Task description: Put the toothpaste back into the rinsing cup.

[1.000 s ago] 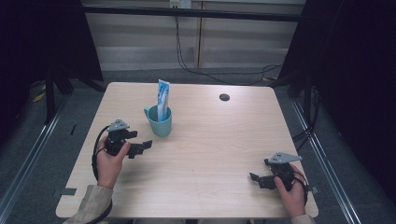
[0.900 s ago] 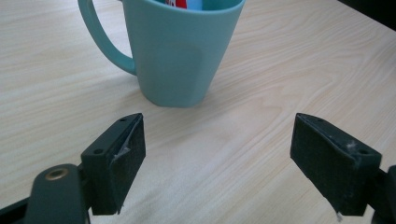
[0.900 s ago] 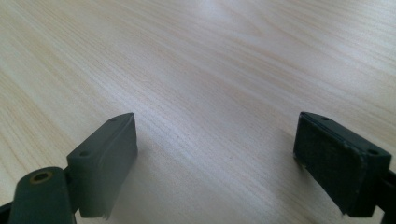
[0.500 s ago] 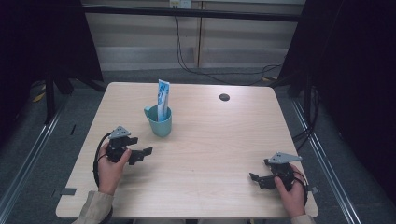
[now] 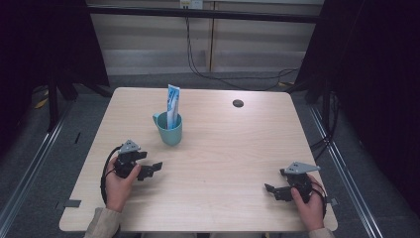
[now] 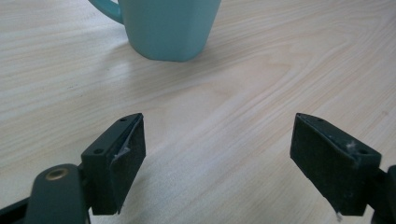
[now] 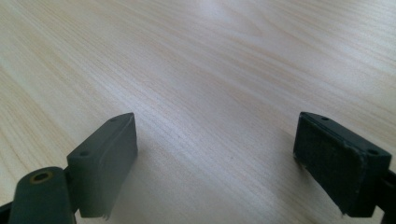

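Sitting just ahead of the released left claw point(image 5: 148, 170), the teal mug point(image 5: 170, 130) holds an upright tube point(image 5: 172, 105); the released right claw point(image 5: 275, 191) rests well apart.

I've got a teal mug point(image 5: 171, 131) standing upright left of centre on the table, handle pointing far-left, with a blue-and-white tube point(image 5: 172, 106) sticking up out of it.
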A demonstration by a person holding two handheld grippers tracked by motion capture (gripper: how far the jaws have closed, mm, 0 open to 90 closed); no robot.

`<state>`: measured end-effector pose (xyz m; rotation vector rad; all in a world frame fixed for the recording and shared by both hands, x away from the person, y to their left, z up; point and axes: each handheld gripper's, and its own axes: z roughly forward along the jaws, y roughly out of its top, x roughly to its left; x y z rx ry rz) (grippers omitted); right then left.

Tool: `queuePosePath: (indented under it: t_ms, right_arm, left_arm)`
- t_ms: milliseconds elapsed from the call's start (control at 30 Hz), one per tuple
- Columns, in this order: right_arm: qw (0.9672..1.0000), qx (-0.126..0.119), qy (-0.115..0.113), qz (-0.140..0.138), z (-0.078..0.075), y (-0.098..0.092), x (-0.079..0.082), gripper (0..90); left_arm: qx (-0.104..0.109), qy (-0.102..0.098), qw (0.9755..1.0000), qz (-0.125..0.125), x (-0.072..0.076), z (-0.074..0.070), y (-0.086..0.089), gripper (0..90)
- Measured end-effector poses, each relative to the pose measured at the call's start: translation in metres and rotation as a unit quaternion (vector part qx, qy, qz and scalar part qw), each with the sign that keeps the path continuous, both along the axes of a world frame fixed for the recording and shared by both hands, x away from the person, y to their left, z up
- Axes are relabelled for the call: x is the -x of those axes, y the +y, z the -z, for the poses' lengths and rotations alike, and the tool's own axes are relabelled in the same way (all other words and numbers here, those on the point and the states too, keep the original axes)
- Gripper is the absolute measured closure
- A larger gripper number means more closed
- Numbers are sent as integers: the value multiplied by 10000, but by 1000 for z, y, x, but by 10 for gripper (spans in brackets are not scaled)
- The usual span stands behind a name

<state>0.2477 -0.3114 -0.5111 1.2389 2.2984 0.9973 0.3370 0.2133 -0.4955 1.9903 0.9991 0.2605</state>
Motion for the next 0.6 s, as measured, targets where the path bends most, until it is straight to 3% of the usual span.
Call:
queuePosePath:
  t_ms: [600]
  right_arm:
    - [10000,2,-7,-9,0,0,0,131]
  left_arm:
    - [-309,-96,9995,50,6,9,0,186]
